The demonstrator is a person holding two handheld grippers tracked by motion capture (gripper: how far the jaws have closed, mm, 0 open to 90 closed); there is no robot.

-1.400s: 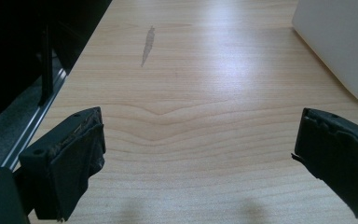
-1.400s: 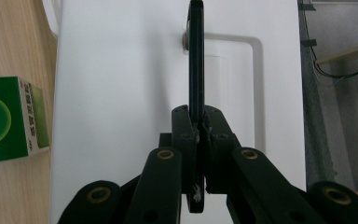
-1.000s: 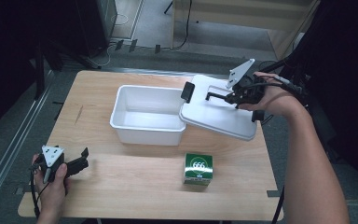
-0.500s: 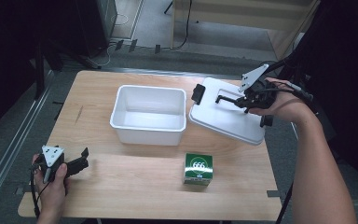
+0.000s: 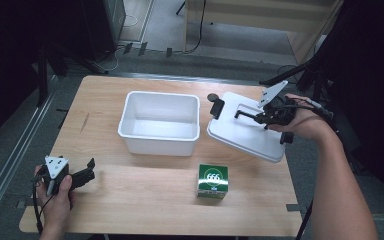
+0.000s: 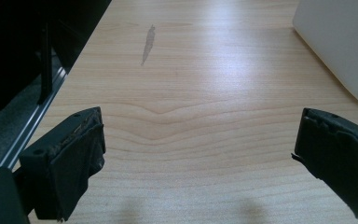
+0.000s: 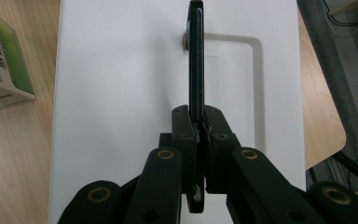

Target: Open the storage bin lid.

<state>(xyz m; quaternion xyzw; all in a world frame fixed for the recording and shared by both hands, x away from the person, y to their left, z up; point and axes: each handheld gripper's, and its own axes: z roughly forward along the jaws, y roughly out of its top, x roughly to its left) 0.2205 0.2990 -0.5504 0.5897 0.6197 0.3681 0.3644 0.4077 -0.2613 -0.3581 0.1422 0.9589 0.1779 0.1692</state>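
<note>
Tabletop: right gripper [image 5: 246, 114] clamps lid [image 5: 245, 134] handle [image 7: 196, 60]; left gripper [image 5: 82, 175] wide open

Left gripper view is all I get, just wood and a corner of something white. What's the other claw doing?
Observer: The right claw is shut on the black handle of a white lid.
Operator: Is that lid on the white thing I can see?
Observer: No. The white thing is a white tub, and the lid is off it, over at its right side.
Operator: Is anything else out there?
Observer: Yes, a green box with 666 on top stands in front of the tub's right corner.
</note>
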